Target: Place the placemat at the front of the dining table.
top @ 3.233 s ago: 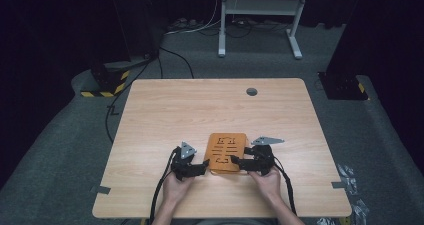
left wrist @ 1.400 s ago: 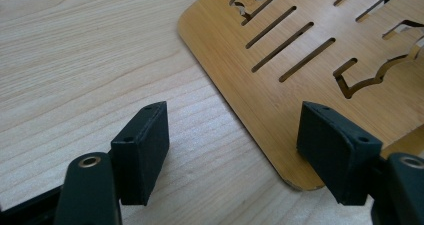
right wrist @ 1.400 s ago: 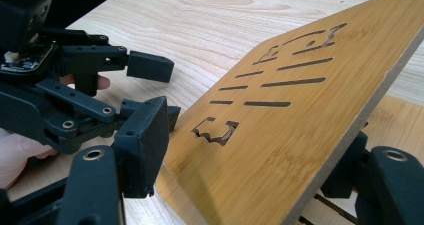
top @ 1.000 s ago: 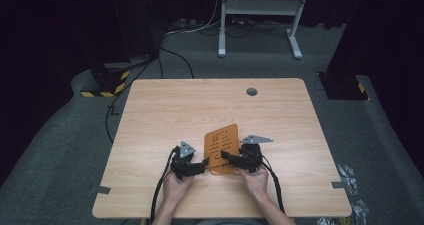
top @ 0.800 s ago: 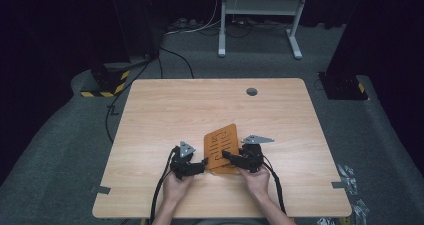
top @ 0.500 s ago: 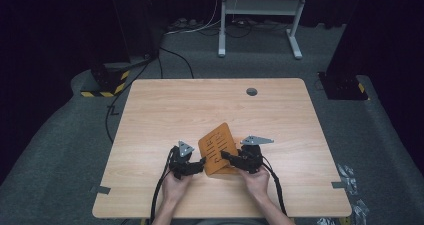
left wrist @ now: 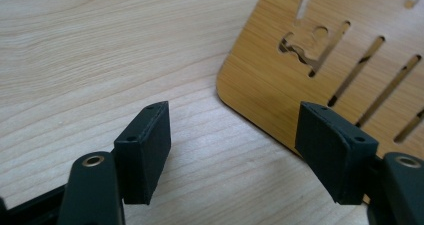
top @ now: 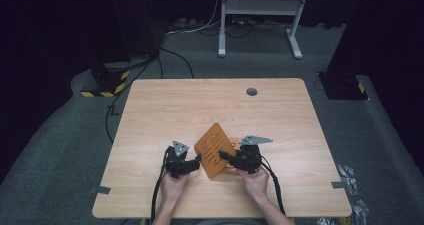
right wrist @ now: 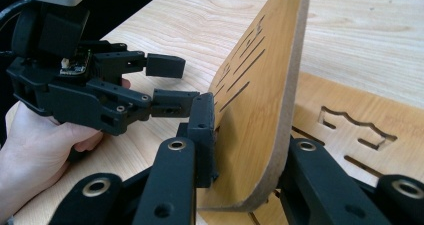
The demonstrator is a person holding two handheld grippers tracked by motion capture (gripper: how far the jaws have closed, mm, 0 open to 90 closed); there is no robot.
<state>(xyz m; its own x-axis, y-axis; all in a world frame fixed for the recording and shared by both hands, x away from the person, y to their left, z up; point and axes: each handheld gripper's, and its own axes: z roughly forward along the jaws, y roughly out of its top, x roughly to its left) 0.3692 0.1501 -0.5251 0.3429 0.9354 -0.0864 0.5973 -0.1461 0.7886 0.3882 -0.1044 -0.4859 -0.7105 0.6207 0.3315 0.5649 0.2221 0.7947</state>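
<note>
The right gripper (right wrist: 245, 150) has its fingers closed on the near edge of a thin orange-brown slotted board (top: 216, 147), one pad on each face, and holds it tipped up on edge above the near middle of the worktop (top: 165, 110); the pinch at the rim seems chosen so the panel can be swung freely without the fingers covering its slots. Beneath it, in the right gripper view, a second slotted board (right wrist: 360, 120) lies flat on the wood, so the raised one is probably being peeled off a pair, or turned over.

The left gripper (top: 187, 161) sits just beside the board's left corner with its fingers spread wide and gripping nothing; in the left gripper view the rounded corner of the board (left wrist: 280, 85) lies ahead between them, toward the right pad, and I cannot tell whether that pad touches it; it looks poised to take or steady that side, since a thin panel held at one edge could twist or slip.
</note>
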